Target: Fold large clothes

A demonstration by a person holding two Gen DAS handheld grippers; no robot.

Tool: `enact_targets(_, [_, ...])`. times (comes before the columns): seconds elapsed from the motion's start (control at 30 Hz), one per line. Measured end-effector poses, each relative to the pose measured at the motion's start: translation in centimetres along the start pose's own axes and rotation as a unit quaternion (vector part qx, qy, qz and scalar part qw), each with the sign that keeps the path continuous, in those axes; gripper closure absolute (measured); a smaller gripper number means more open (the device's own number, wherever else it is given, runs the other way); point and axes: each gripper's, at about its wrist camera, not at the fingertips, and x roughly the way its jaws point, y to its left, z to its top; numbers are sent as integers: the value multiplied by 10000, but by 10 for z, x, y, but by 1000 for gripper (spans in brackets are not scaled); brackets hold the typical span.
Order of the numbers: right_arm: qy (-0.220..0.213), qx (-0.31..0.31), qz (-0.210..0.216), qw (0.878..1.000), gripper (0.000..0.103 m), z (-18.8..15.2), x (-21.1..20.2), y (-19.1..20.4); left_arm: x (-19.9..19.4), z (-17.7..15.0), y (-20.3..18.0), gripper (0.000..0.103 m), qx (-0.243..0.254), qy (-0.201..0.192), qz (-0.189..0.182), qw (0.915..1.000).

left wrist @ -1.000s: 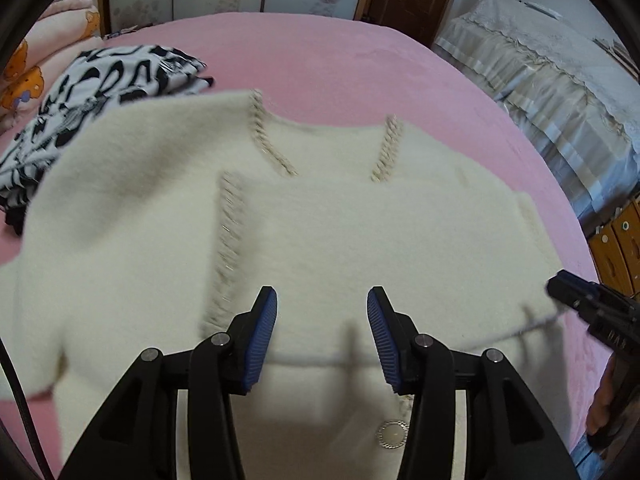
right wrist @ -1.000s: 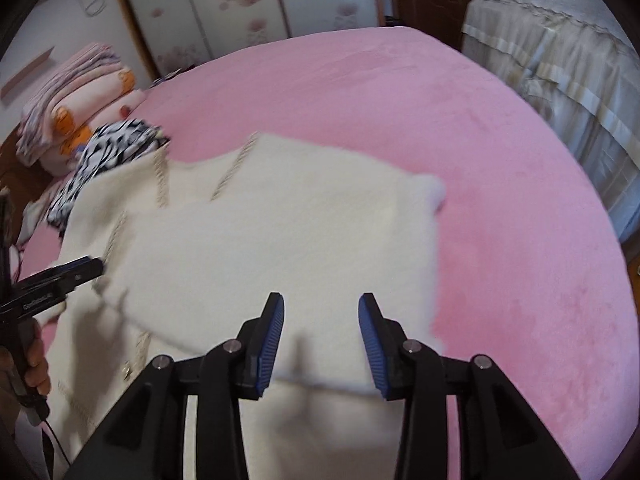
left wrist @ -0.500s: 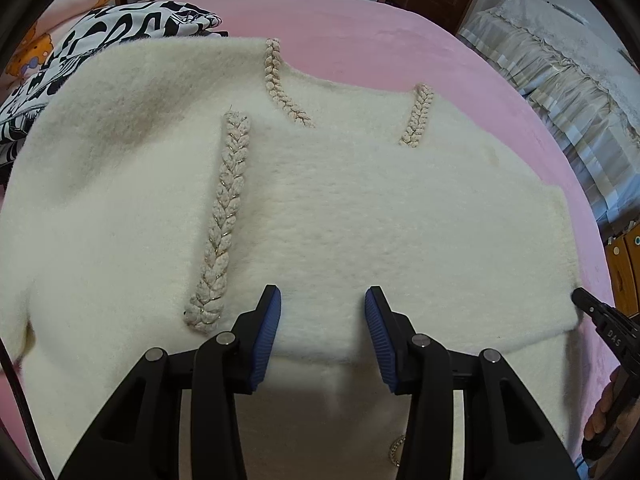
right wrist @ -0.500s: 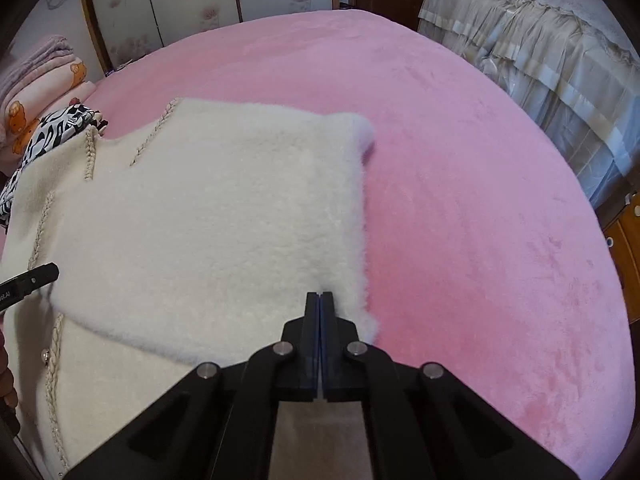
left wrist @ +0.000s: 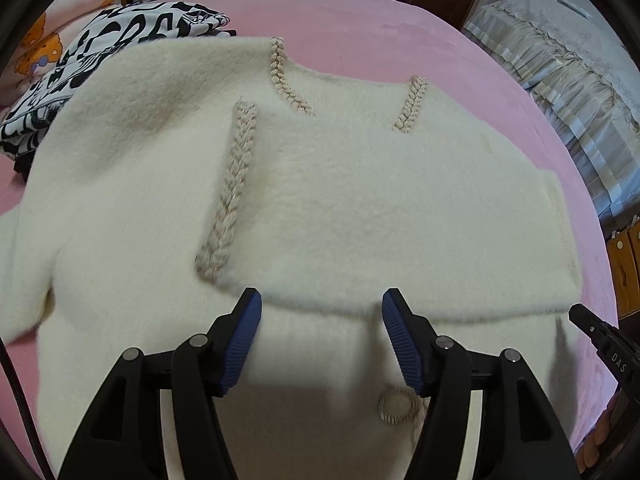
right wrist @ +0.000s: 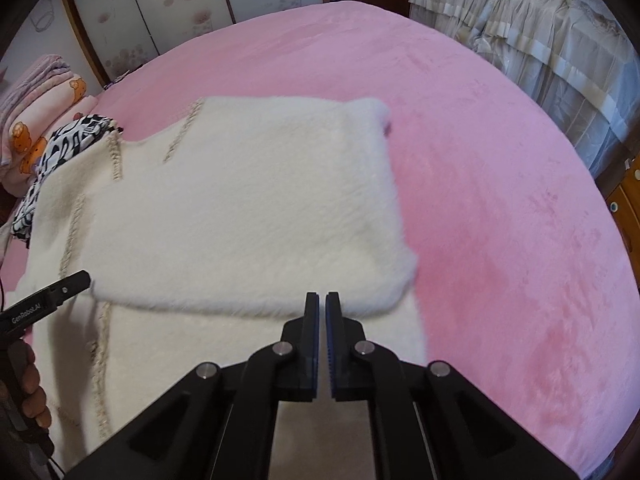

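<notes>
The cream sweater (left wrist: 360, 208) lay flat on the pink bedspread (right wrist: 500, 208), one panel folded across its body. The left gripper (left wrist: 322, 312) stood wide, empty, above that fold's edge; the right gripper (right wrist: 321, 304) was nearly closed, gripping nothing visible. Judgement: both should pinch the near hem evenly before folding.

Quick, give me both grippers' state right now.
Left gripper: open, holding nothing, above the cream sweater.
Right gripper: nearly shut, a thin gap between the pads, nothing visibly clamped.

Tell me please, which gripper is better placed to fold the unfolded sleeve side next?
Probably left. The left gripper is open over the cream sweater, nearer the unfolded sleeve. The right gripper is almost shut at the already folded side.
</notes>
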Motion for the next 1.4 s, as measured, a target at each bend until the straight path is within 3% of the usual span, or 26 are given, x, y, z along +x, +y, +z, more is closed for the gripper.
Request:
enact_targets(0.23, [192, 12, 195, 9996, 93, -38, -17, 22, -31, -45, 2, 42, 149, 138, 160, 9997])
enact_targets(0.5, [551, -158, 380, 9976, 92, -81, -32, 50, -76, -106, 20, 41, 373, 194, 403, 9983])
enact_targets(0.63, [621, -383, 438, 9964, 92, -96, -42, 73, -99, -127, 41, 41, 411, 147, 604, 9972])
enact_targets(0.83, [612, -778, 577, 9934, 92, -109, -59, 120, -131, -148, 89, 39, 66, 21, 762, 9971])
enact_targets(1.0, [533, -1265, 724, 9879, 92, -114, -71, 171, -145, -137, 132, 38, -431, -106, 870, 9952])
enact_targets(1.13, [438, -1632, 868, 9818, 90, -118, -76, 217, -171, -118, 173, 37, -874, -397, 700, 9929])
enact_targets(1.27, [329, -1989, 983, 9745, 72, -116, -78, 261, -189, -107, 212, 29, -860, -733, 1168, 9867])
enact_targets(1.4, [230, -2295, 1065, 9672, 70, -108, -77, 303, -187, -106, 263, 29, -1184, -810, 1458, 9789])
